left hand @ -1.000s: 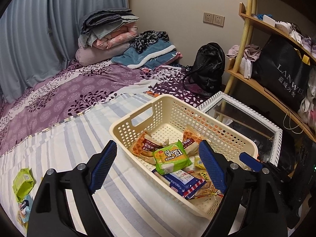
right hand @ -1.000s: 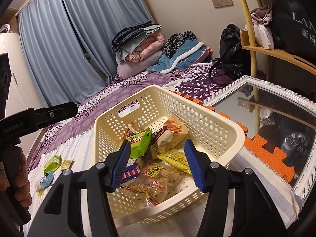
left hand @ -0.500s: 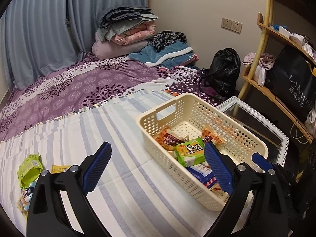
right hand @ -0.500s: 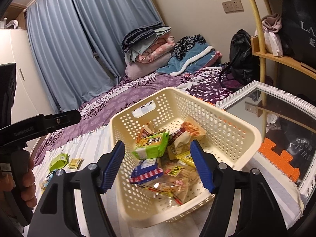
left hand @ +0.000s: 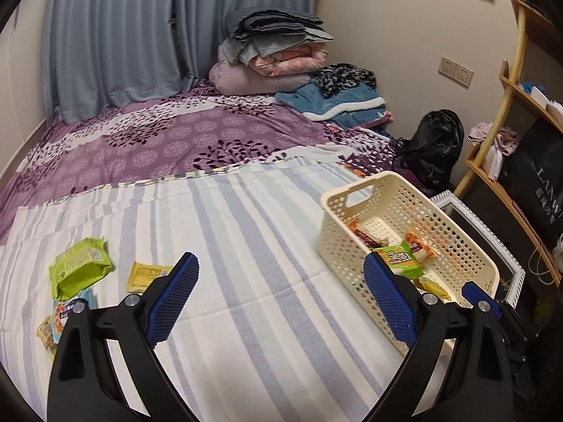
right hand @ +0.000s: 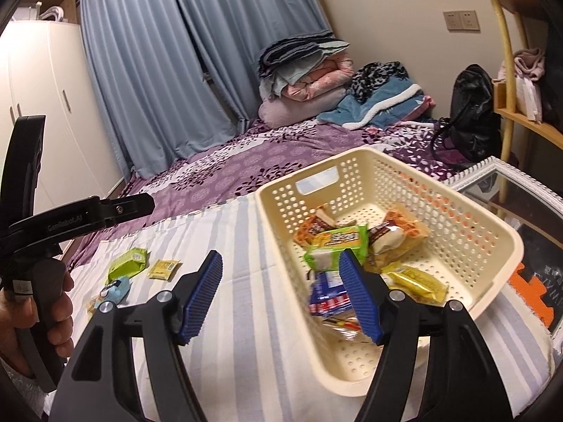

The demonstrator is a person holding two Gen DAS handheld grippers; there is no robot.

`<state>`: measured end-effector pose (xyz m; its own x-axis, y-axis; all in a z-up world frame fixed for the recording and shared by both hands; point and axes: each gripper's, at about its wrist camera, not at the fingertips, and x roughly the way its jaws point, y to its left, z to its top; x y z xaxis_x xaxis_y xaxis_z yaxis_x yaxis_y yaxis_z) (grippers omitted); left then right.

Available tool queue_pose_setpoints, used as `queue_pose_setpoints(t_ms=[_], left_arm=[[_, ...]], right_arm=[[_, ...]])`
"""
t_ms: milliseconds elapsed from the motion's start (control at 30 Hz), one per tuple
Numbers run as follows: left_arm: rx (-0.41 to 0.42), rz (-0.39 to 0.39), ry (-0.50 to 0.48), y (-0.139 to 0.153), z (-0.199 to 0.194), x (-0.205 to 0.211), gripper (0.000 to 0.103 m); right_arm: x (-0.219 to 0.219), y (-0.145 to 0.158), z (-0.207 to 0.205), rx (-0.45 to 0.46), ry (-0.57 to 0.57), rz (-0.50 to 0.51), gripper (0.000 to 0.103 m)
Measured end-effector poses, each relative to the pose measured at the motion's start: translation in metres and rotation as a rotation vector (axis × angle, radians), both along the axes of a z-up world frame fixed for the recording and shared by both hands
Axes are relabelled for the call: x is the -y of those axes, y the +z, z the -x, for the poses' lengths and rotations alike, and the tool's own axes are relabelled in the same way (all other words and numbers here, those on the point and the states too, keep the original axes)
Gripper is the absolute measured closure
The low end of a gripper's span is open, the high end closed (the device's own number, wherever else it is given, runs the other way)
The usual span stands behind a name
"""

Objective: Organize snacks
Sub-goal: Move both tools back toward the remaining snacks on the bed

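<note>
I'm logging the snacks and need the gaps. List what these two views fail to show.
- Left wrist view: the small packets at the bed's left edge are partly hidden behind the left gripper.
- Right wrist view: the blue packet in the basket is motion-blurred and partly covered by the right gripper.
- Both views: print on the green pack and yellow sachet is too small to read.

We are in a home bedroom. A bed with a purple floral cover fills the middle; folded quilts and pillows are stacked at twelve o'clock before blue curtains. A white wardrobe stands at nine o'clock, and wooden shelves holding what seem to be clothes and bags at three o'clock.
</note>
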<state>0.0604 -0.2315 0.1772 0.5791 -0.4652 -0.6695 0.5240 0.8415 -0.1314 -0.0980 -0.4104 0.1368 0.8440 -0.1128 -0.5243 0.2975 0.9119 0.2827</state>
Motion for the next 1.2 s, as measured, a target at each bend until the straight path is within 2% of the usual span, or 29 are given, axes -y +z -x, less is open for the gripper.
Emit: queue_pose_setpoints(t_ms=[267, 333, 633, 967, 1200], left_arm=[[-0.023, 0.014, 0.108, -0.008, -0.011, -0.057, 0.007], [-0.032, 0.018, 0.140, -0.012, -0.015, -0.075, 0.007], [-0.066, 0.033, 0.299, -0.026, -0.029, -0.158, 0.007], [-0.090, 0.042, 0.456, -0.040, -0.038, -0.239, 0.007], [-0.132, 0.035, 0.581, -0.061, -0.046, -0.291, 0.007]], right_arm=[[-0.043, -0.001, -0.017, -0.034, 0.112, 0.009, 0.034], [-0.054, -0.003, -0.022, -0.044, 0.134, 0.004, 0.014], [-0.096, -0.007, -0.036, -0.074, 0.219, 0.039, 0.013], [-0.128, -0.016, -0.053, -0.124, 0.294, 0.034, 0.013], [-0.145, -0.019, -0.060, -0.149, 0.335, 0.042, 0.013]])
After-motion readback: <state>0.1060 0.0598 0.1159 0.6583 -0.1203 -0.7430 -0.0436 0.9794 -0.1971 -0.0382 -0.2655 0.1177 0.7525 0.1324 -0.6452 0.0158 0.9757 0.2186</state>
